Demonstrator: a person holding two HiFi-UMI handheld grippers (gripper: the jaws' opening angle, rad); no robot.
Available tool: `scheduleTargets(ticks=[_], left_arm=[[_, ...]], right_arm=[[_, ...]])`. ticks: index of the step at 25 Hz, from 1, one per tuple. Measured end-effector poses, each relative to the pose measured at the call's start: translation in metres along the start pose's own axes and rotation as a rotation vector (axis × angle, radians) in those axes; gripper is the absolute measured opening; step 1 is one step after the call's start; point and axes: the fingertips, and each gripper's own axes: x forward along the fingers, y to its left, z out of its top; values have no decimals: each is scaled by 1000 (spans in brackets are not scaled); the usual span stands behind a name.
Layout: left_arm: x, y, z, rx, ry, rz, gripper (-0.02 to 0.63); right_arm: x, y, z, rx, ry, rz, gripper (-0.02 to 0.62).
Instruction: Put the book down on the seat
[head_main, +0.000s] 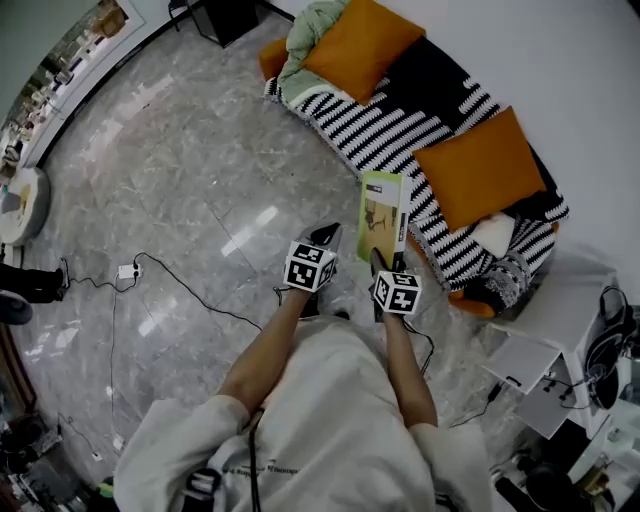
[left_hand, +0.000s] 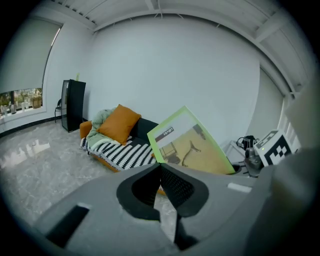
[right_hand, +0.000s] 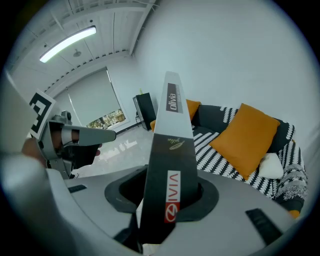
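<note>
Right gripper (head_main: 383, 263): grasping 1 book (head_main: 382, 215), held upright. Left gripper (head_main: 327, 237): clenched, empty, just beside it. Striped sofa (head_main: 400, 130) beyond both.

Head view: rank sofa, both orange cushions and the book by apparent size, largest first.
1. sofa
2-3. far orange cushion and near orange cushion: look about alike, no ranking
4. book: smallest, though it is held nearer the camera than the rest
</note>
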Motion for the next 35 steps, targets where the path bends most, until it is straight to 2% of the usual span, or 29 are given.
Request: scheduleTargets(ticks=[10, 14, 17, 25, 29, 32, 35], left_arm=[[42, 39, 40, -35, -22, -83, 9], [54, 55, 60, -8, -32, -105, 9], [66, 70, 71, 30, -27, -124, 9], [83, 113, 94, 70, -9, -107, 9], [76, 142, 101, 86, -5, -72, 9], [72, 165, 95, 143, 23, -49, 9], [64, 180, 84, 118, 41, -51, 9]], right_arm=[[38, -2, 43, 9, -13, -63, 149], [52, -4, 57, 87, -51, -88, 149], [68, -6, 68, 86, -63, -112, 149], [105, -26, 100, 178, -92, -158, 149], [124, -27, 121, 249, -133, -183, 149], [138, -20, 128, 234, -144, -211, 149], [141, -8, 125, 197, -116, -214, 149]])
